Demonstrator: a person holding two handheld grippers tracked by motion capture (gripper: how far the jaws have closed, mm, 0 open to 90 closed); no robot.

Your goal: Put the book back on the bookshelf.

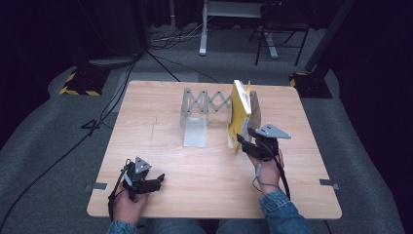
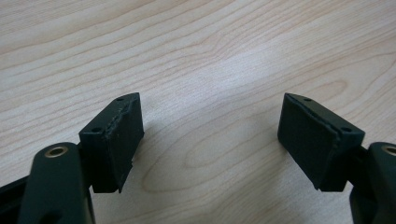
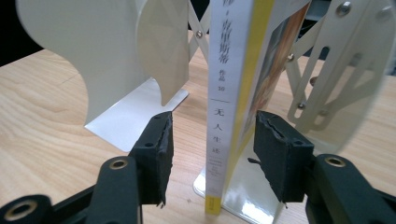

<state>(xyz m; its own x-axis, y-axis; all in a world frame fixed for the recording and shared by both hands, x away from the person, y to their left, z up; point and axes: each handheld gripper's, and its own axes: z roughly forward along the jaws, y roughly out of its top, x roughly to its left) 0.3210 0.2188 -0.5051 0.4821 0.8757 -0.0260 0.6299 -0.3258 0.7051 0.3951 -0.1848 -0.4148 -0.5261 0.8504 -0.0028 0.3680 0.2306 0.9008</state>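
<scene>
A yellow-and-white book (image 1: 239, 114) stands upright on its lower edge in the right end of a white metal extending book rack (image 1: 204, 103). In the right gripper view its white spine (image 3: 224, 93) with printed characters faces me, between the two black jaws. My right gripper (image 1: 245, 138) (image 3: 212, 144) is open: a gap shows between the left pad and the spine, and the right pad stands just off the cover. My left gripper (image 1: 158, 181) (image 2: 210, 135) rests low at the front left of the table, open, with bare wood between its pads.
The wooden table (image 1: 146, 112) carries the rack's left bookend plate (image 1: 195, 130) and its scissor links at the back centre. On the grey carpet beyond lie cables (image 1: 160, 63), two yellow-and-black stand bases (image 1: 80, 83) and furniture legs (image 1: 202, 29).
</scene>
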